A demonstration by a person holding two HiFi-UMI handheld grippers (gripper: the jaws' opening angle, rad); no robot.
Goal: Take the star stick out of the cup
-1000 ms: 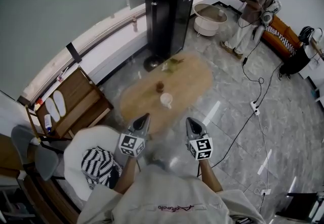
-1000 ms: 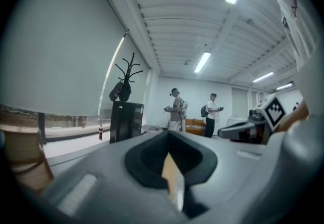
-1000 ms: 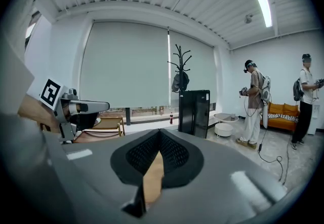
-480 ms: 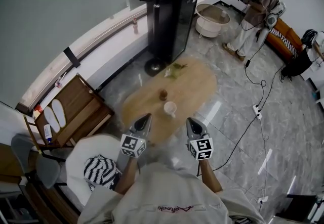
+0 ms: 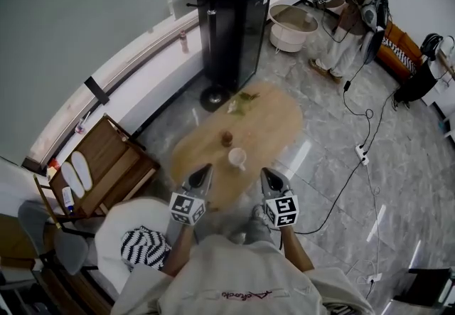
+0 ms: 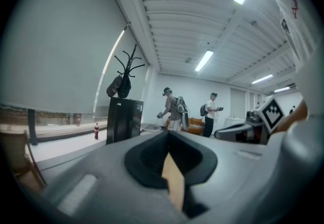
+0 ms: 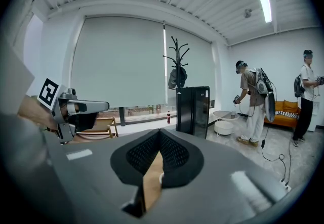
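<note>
From where I stand, the person holds both arms out ahead of the chest. The grey, tapered left hand-held gripper point(image 5: 204, 167) points toward twelve o'clock, roughly level, its jaws pressed together. The matching right hand-held gripper point(image 5: 267, 171) sits just beside it at three o'clock, nose dipped slightly, jaws likewise closed. Each bare forearm point(image 5: 295, 251) runs back toward six o'clock behind its black-and-white marker cube point(image 5: 187, 207).

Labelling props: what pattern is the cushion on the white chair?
Black-and-white stripes; the cushion shows best in the head view.
</note>
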